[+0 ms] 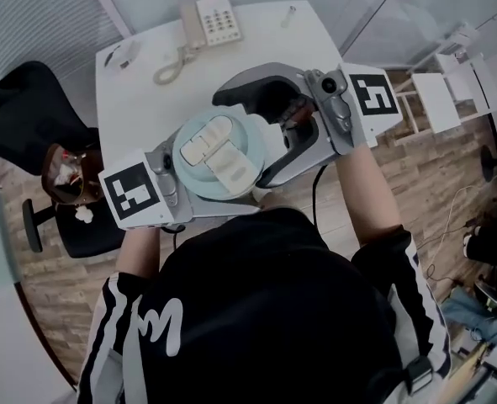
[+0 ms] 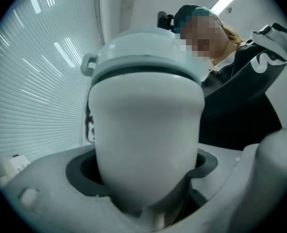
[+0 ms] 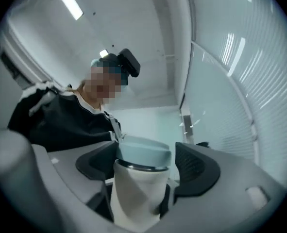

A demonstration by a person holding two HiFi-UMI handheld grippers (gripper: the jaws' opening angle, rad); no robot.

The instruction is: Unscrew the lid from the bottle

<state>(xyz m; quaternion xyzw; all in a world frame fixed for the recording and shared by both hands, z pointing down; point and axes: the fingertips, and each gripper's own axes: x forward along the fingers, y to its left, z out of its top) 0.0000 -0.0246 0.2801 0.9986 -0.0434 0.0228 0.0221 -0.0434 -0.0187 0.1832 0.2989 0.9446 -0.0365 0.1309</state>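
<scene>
Left gripper (image 2: 143, 178) is clamped on the white body of the bottle (image 2: 145, 130), with a jaw pressed on each side low down. It holds the bottle upright above the near edge of the white table (image 1: 256, 40), close in front of the person's chest. The pale blue lid (image 1: 219, 154) sits on the bottle, and in the head view its top, with a paler flip tab, faces up.

Right gripper (image 3: 145, 166) reaches in from the far right with its jaws spread wide, one on each side of the lid. In the right gripper view one pad (image 3: 97, 161) sits right at the lid's rim, while a thin gap shows between the rim and the other pad, so this gripper has no grip on the lid. Its marker cube (image 1: 372, 95) is on the right, and the left gripper's cube is at the near left.

On the far side of the table lies a corded telephone (image 1: 208, 22), and a dark chair (image 1: 92, 230) stands to the left of the table
</scene>
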